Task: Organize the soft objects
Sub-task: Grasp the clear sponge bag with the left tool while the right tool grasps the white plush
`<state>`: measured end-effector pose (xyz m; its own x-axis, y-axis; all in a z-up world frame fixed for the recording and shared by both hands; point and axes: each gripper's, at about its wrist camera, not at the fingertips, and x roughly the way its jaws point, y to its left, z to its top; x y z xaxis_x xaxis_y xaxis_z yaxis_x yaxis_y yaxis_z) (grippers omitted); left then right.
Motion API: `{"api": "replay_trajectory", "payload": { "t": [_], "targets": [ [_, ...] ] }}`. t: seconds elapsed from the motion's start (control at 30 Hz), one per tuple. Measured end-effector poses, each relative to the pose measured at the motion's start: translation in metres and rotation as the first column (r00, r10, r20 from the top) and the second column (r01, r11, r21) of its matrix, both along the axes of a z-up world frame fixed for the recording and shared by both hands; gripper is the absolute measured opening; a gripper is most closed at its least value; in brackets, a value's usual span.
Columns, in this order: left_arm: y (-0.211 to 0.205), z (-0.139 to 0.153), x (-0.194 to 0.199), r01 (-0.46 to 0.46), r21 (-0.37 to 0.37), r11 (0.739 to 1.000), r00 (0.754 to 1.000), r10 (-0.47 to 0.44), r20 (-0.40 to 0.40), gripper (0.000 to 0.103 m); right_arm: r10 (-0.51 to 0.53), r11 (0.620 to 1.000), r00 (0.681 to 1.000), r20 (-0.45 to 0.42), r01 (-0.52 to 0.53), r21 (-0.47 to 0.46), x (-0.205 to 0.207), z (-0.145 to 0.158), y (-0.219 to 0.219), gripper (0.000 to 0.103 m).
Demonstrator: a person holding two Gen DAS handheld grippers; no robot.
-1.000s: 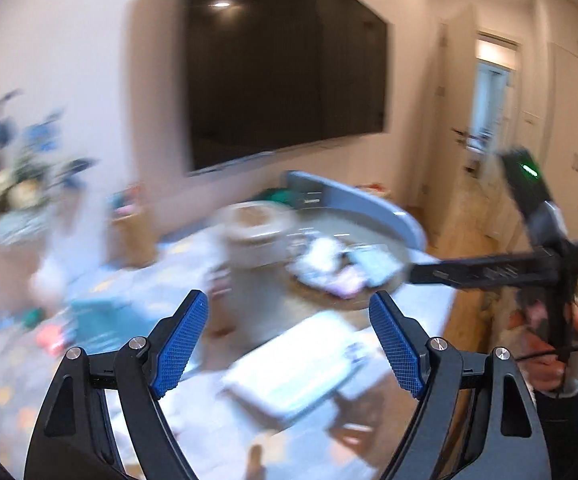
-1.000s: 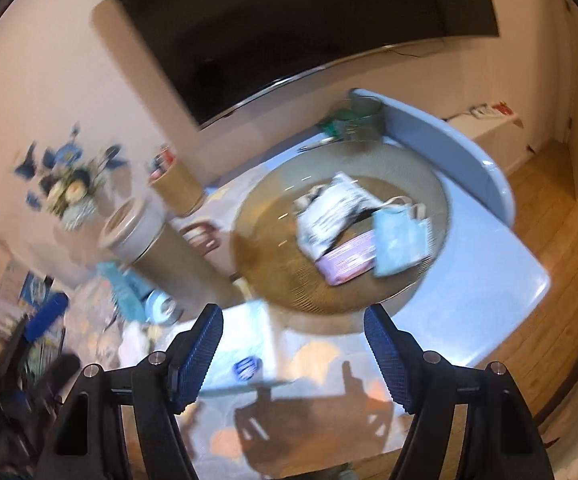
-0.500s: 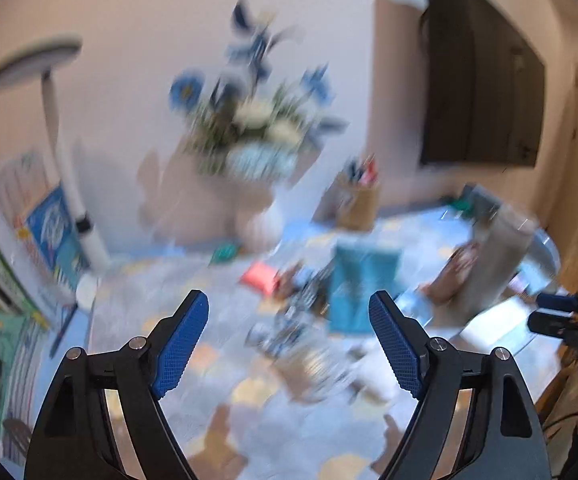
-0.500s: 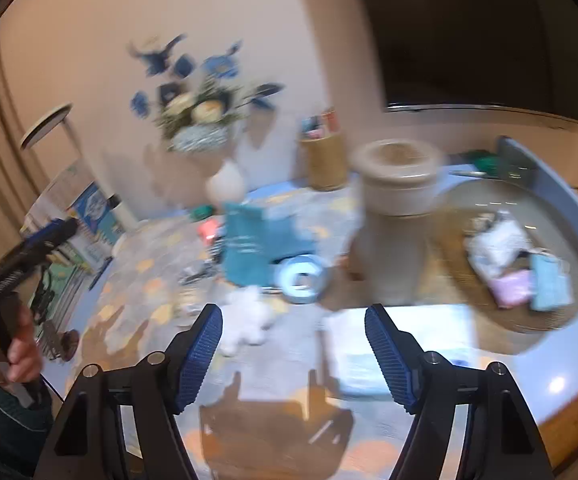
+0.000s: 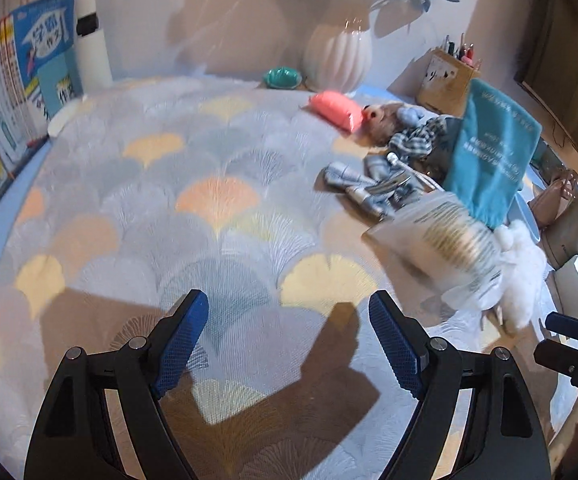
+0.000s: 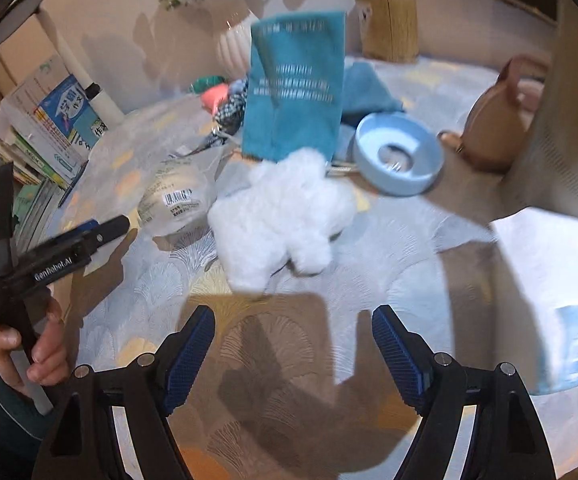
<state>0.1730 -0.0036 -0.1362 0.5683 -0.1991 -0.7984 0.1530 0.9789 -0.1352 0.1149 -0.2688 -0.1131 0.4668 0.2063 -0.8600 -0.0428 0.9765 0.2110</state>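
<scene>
The left gripper (image 5: 289,338) has its jaws apart and empty over the fan-patterned tablecloth (image 5: 193,216); the fluffy white plush toy (image 5: 523,268) lies well off to its right, beside a clear plastic bag (image 5: 441,240). The right gripper (image 6: 293,350) also has its jaws apart and empty; the plush toy (image 6: 285,216) lies just ahead, slightly left of centre, before an upright teal fabric pouch (image 6: 297,84).

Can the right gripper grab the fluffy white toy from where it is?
Probably yes. The right gripper is open and empty, and the fluffy white toy lies just ahead of it on the tablecloth, with nothing between them.
</scene>
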Motion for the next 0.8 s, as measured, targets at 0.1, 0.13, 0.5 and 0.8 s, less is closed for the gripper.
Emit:
{"api": "replay_trajectory", "payload": {
  "t": [0.1, 0.13, 0.5, 0.8],
  "targets": [
    [0.002, -0.001, 0.001, -0.001, -0.011, 1.000, 1.000, 0.001, 0.001, 0.081, -0.011, 1.000, 1.000, -0.016, 0.011, 0.010, 0.004, -0.005, 0.002, 0.079],
    [0.002, -0.003, 0.002, -0.002, -0.010, 1.000, 1.000, 0.002, -0.003, 0.081, -0.014, 1.000, 1.000, -0.019, 0.015, 0.011, 0.005, -0.006, 0.002, 0.079],
    [-0.030, 0.022, 0.031, 0.088, -0.392, 0.916, 0.981, -0.149, -0.128, 0.079, -0.158, 0.958, 0.987, -0.018, 0.157, 0.241, 0.033, -0.006, -0.013, 0.080],
    [-0.061, 0.000, 0.048, 0.089, -0.378, 0.921, 0.977, -0.155, -0.146, 0.078, -0.185, 0.963, 0.982, 0.040, 0.173, 0.206, 0.050, -0.006, 0.000, 0.070]
  ]
}}
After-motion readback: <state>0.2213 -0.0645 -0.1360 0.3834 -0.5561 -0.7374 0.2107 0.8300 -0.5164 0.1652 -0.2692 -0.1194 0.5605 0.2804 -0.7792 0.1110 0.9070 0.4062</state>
